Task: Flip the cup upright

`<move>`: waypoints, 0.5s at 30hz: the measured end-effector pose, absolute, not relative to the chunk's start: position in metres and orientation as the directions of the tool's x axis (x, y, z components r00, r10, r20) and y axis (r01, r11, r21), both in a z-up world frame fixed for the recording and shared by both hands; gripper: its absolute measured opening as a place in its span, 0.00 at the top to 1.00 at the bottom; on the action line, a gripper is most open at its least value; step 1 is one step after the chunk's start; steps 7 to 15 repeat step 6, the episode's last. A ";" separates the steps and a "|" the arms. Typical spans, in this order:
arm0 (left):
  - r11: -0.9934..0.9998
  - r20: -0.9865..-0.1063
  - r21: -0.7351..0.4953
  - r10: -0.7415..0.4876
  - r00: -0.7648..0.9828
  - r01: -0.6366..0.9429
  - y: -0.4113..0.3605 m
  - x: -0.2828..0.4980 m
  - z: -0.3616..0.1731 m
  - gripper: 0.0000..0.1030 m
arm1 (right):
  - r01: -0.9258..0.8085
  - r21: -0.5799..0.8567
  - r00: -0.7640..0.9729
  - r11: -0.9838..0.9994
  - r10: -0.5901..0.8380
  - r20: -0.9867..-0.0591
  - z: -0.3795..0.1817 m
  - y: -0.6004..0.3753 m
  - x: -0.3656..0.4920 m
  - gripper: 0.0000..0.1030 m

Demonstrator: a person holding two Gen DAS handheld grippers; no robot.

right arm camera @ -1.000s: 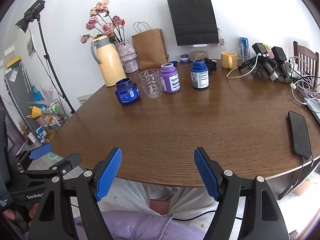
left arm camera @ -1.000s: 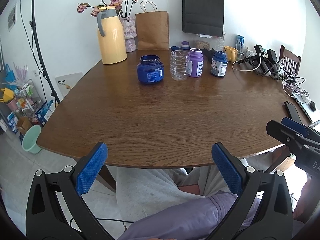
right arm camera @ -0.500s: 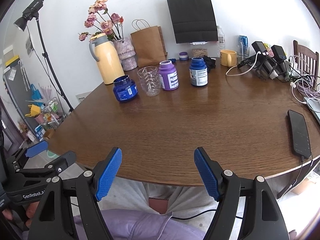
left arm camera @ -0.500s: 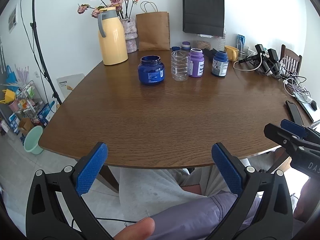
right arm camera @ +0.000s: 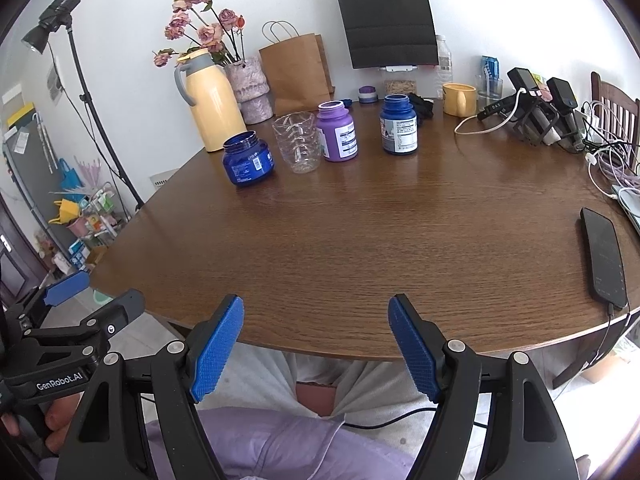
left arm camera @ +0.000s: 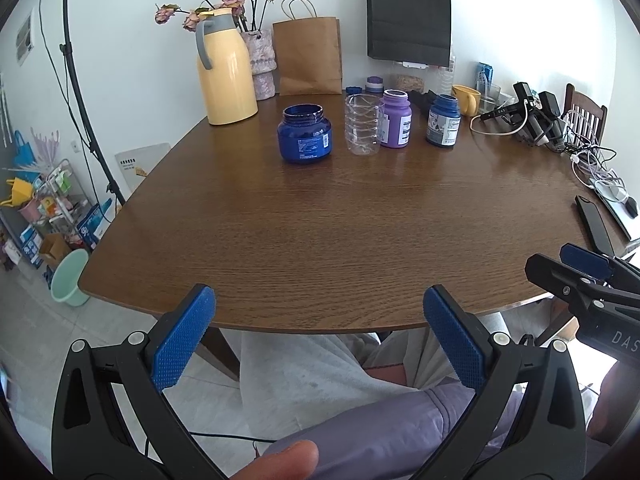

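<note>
A clear ribbed plastic cup (left arm camera: 363, 125) stands on the far part of the round wooden table (left arm camera: 340, 224), between a blue jar (left arm camera: 305, 133) and a purple bottle (left arm camera: 396, 118). It also shows in the right wrist view (right arm camera: 298, 142), mouth up. My left gripper (left arm camera: 318, 336) is open and empty at the table's near edge, far from the cup. My right gripper (right arm camera: 316, 346) is open and empty at the near edge too. Each gripper shows at the side of the other's view.
A second blue bottle (right arm camera: 398, 125), a yellow thermos (right arm camera: 210, 100), a flower vase (right arm camera: 248, 90), paper bags and a yellow mug (right arm camera: 460, 99) stand at the back. Chargers and cables (right arm camera: 540, 120) and a phone (right arm camera: 604, 258) lie at the right.
Both grippers have drifted slightly; the views shift a little. A fingertip has come into the bottom of the left wrist view. Nothing on the table has moved.
</note>
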State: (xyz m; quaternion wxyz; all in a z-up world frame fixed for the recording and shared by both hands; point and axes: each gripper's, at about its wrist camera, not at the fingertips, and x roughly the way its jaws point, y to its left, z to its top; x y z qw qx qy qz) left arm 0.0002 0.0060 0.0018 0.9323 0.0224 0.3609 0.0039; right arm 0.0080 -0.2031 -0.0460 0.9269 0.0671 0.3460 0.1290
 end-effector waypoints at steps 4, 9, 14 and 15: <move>0.999 -0.676 0.040 0.019 0.736 0.010 0.005 0.000 0.000 0.00 | -0.192 0.215 0.726 0.958 0.286 -0.626 -0.047 -0.203 0.008 0.24; 0.999 -0.680 0.035 0.011 0.733 0.017 0.006 0.001 -0.001 0.00 | -0.192 0.217 0.724 0.957 0.287 -0.628 -0.047 -0.204 0.008 0.24; 0.999 -0.680 0.035 0.011 0.733 0.017 0.006 0.001 -0.001 0.00 | -0.192 0.217 0.724 0.957 0.287 -0.628 -0.047 -0.204 0.008 0.24; 0.999 -0.680 0.035 0.011 0.733 0.017 0.006 0.001 -0.001 0.00 | -0.192 0.217 0.724 0.957 0.287 -0.628 -0.047 -0.204 0.008 0.24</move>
